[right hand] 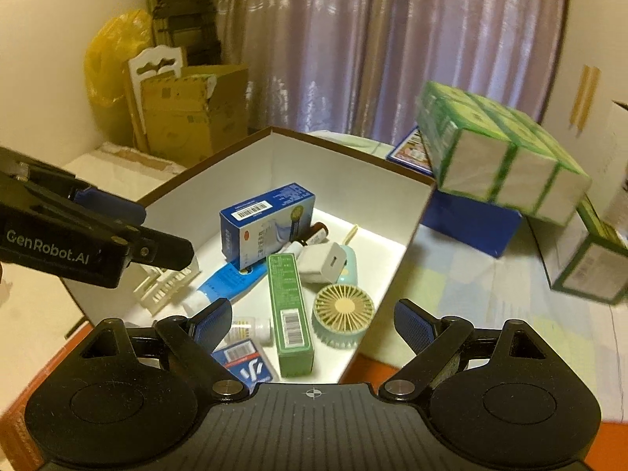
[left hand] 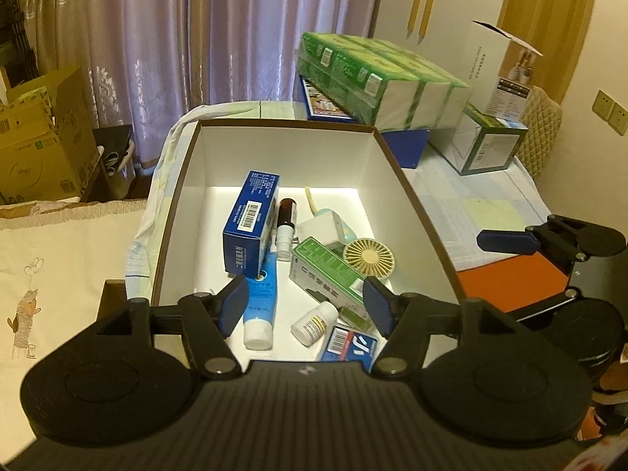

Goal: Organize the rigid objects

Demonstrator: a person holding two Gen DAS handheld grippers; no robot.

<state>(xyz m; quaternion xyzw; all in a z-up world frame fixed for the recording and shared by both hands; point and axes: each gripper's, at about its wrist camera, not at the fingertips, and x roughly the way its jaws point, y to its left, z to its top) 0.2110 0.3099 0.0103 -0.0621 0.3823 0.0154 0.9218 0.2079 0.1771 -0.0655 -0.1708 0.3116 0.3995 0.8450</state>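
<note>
Left wrist view: the left tongs [left hand: 306, 306] hang released and empty over the near end of the storage box [left hand: 416, 196]; the white pill bottle [left hand: 314, 322] lies just below them, long axis slanting up to the right. Right wrist view: the right tongs [right hand: 312, 324] gape wide, empty, above the green carton [right hand: 290, 310], which lies lengthwise toward them, likely the nearer pick.

Both tools are matte black plastic. The left claw [left hand: 306, 306], at the lower middle of its frame, has blue ribbed pads [left hand: 234, 303], silver pivot screws and two round discs beside a ridged centre plate. The right claw [right hand: 312, 324] looks the same. At middle left of the right view, white "GenRobot.AI" lettering marks the left claw's side.
</note>
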